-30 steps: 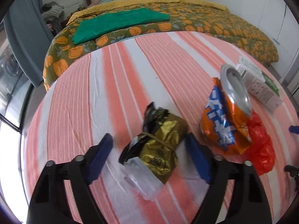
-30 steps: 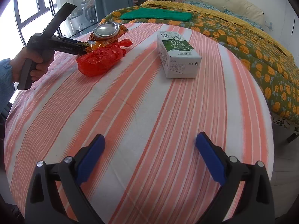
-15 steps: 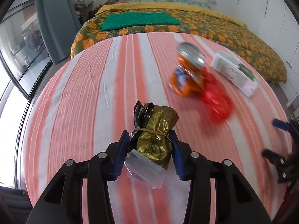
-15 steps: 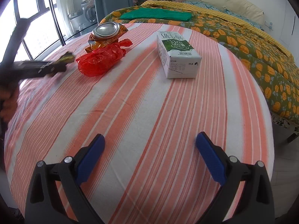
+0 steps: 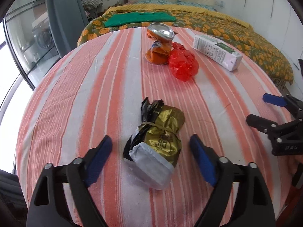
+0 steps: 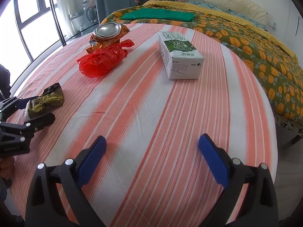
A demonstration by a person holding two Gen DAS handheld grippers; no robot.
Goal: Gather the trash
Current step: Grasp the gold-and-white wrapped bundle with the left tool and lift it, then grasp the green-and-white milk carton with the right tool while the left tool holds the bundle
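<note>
- Left gripper [image 5: 150, 156] spread wide, gold packet [image 5: 158, 141] lying between its pads, neither touching.
- Right gripper [image 6: 151, 157] parted over bare striped tablecloth [image 6: 151, 104], milk carton [image 6: 179, 54] well ahead.

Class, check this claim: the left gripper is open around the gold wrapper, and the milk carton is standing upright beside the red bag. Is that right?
One detail is wrong. The milk carton lies flat on its side, as the right wrist view shows. The rest holds: the left gripper is open, its jaws on either side of the gold wrapper, and the red bag is nearby.
</note>
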